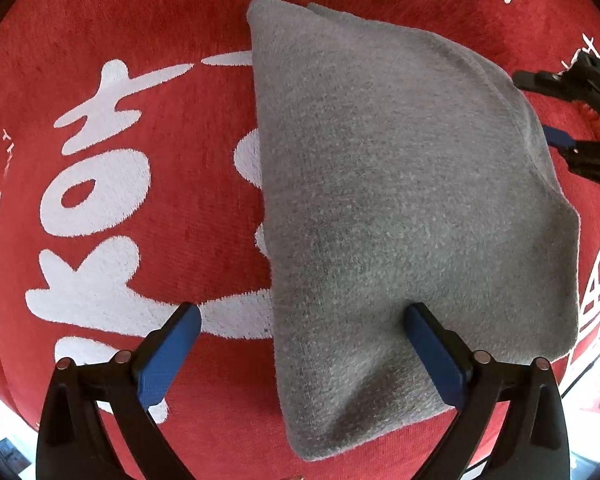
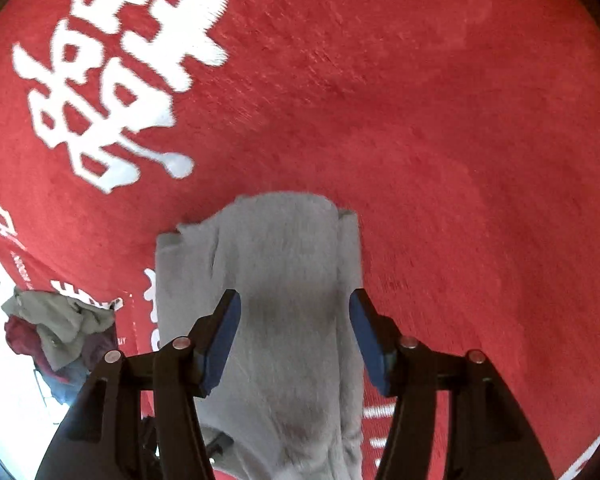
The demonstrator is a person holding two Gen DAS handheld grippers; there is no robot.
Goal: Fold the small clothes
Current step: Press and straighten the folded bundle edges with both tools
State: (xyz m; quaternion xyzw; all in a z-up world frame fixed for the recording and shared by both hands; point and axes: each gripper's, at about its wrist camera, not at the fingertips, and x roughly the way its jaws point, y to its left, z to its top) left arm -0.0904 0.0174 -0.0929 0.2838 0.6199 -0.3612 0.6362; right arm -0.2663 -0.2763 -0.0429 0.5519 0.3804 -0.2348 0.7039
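A grey fleece garment (image 1: 400,184) lies folded on a red mat (image 1: 100,20) with white characters. My left gripper (image 1: 302,320) is open; its right finger (image 1: 432,352) rests on the cloth near its front edge and its left finger is over the mat. In the right wrist view the same grey garment (image 2: 276,280) lies lengthwise beneath my right gripper (image 2: 294,336), which is open with a finger over each side of the cloth. The right gripper also shows in the left wrist view (image 1: 580,120), at the garment's right edge.
The red mat (image 2: 420,120) spreads far ahead and to the right. A heap of other clothes (image 2: 60,332), grey, dark red and blue, lies off the mat's left edge on a white floor.
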